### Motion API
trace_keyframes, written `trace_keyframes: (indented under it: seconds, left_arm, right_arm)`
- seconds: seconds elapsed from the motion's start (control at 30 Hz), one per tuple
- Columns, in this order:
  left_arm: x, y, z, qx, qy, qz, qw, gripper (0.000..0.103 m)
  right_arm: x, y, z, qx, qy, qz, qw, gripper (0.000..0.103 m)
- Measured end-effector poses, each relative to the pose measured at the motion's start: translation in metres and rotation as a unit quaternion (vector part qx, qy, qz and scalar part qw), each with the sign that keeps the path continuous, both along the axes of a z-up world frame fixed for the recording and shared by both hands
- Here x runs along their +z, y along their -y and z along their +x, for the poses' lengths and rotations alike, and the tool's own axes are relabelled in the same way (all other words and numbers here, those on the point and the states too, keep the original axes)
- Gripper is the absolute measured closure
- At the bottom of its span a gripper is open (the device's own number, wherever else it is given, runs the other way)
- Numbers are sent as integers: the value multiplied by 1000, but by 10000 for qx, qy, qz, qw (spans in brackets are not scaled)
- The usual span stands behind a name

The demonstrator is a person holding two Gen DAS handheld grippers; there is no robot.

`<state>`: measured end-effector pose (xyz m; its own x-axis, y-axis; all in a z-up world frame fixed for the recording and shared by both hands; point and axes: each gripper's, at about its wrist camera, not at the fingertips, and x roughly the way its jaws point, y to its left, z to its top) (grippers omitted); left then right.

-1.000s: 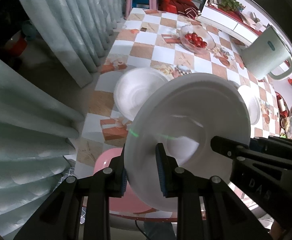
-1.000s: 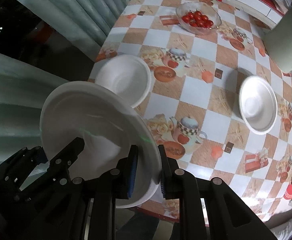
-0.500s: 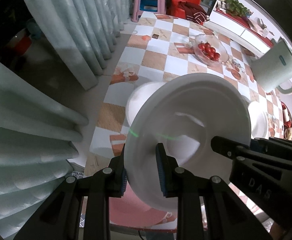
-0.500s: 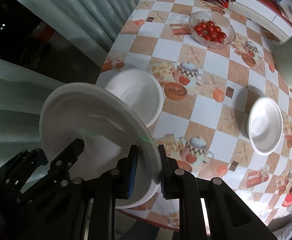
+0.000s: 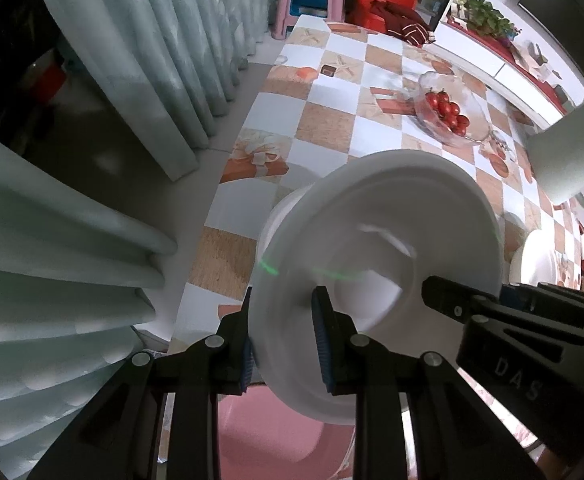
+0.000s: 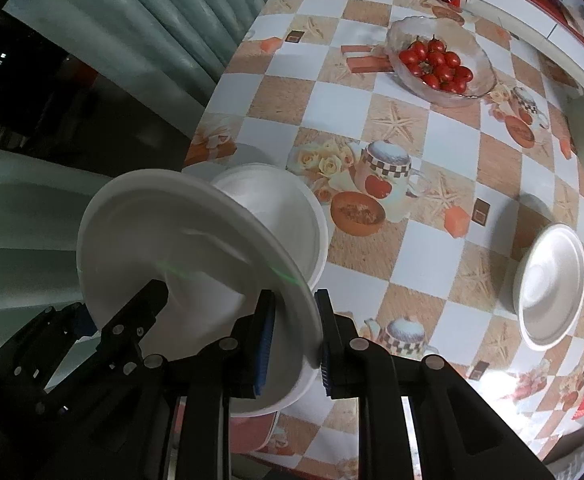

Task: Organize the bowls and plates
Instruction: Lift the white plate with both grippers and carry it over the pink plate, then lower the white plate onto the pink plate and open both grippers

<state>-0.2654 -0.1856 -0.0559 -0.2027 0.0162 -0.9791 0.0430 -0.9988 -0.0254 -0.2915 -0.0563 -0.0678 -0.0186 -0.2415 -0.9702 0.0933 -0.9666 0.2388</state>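
One white plate [image 5: 372, 260] hangs tilted above the checked table [image 6: 444, 136], carried by both grippers. My left gripper [image 5: 283, 312] is shut on its near-left rim. My right gripper [image 6: 292, 308] is shut on the opposite rim. Each view also shows the other gripper: the right one [image 5: 492, 320] beside the plate, the left one [image 6: 123, 328] under it. A white bowl [image 6: 292, 216] sits on the table near its left edge, partly hidden behind the plate. A second white bowl [image 6: 552, 288] rests further right.
A glass bowl of tomatoes [image 6: 440, 60] stands at the far side of the table. A pale jug [image 5: 568, 160] stands at the right. Pale curtains [image 5: 91, 240] hang left of the table, and a pink stool [image 5: 267, 432] sits below its near edge.
Both grippers have carried the plate lower and further over the table. The plate now overlaps more of the left white bowl, and the table looks closer.
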Motion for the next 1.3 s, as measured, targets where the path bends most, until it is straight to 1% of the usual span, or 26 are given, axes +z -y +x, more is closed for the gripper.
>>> trace_keyframes:
  seconds: [0.37, 0.63, 0.67, 0.7, 0.73, 0.77, 0.8, 0.83, 0.9, 0.93, 0.97, 1.0, 1.03, 1.07, 1.1, 1.17, 1.2, 1.23, 1.3]
  left_arm:
    - [-26, 4, -18, 137, 158, 0, 9998, 75]
    - [-41, 8, -25, 141, 192, 72, 9997, 75]
    - [-42, 7, -25, 136, 152, 59, 9998, 72]
    - [-43, 7, -24, 123, 119, 54, 9998, 66]
    - [-44, 6, -23, 91, 97, 110, 9999, 63]
    - [-45, 6, -23, 91, 99, 82, 9999, 59]
    - [-47, 6, -23, 95, 105, 21, 9999, 51]
    - [-48, 7, -22, 113, 107, -52, 9999, 45]
    - [-49, 10, -21, 185, 77, -74, 9998, 23]
    - [-50, 14, -21, 251, 75, -34, 9997, 19]
    - [-50, 16, -20, 291, 62, 46, 9995, 18]
    - [-50, 17, -19, 304, 49, 63, 9995, 18]
    - [-49, 19, -19, 323, 16, 48, 9995, 18]
    - [-48, 21, -18, 329, -10, 48, 9994, 17]
    - [-48, 21, -18, 329, -23, 49, 9994, 11]
    - [-47, 24, -16, 386, -47, -7, 9992, 0]
    - [-47, 24, -15, 404, -72, 23, 9992, 0]
    - [-47, 25, -13, 439, -84, 63, 9990, 0]
    - [-47, 25, -12, 464, -83, 76, 9989, 0]
  right_arm:
    - [-30, 7, -17, -55, 213, -24, 9998, 81]
    - [-43, 9, -25, -26, 273, -14, 9996, 81]
    - [-44, 9, -26, -16, 272, -46, 9996, 81]
    - [-44, 11, -27, -4, 279, -44, 9996, 81]
    - [-45, 11, -27, 31, 269, -76, 9996, 81]
    - [-45, 12, -27, 70, 250, -37, 9997, 81]
    - [-45, 13, -27, 100, 228, 13, 9997, 81]
    - [-46, 13, -27, 116, 218, 75, 9997, 81]
    - [-47, 9, -26, 58, 223, 104, 9997, 81]
    - [-47, 6, -27, 7, 218, 123, 9997, 81]
    - [-47, 2, -26, -44, 208, 143, 9997, 79]
    - [-47, -1, -26, -79, 202, 196, 9996, 66]
    - [-47, -4, -26, -110, 178, 301, 9993, 48]
    - [-46, -8, -26, -148, 148, 336, 9992, 42]
    - [-45, -11, -26, -174, 144, 278, 9994, 36]
    - [-45, -16, -24, -242, 172, 243, 9993, 35]
    - [-45, -19, -25, -256, 176, 247, 9992, 33]
    - [-44, -21, -25, -276, 181, 262, 9991, 25]
    - [-43, -25, -24, -330, 158, 279, 9989, 18]
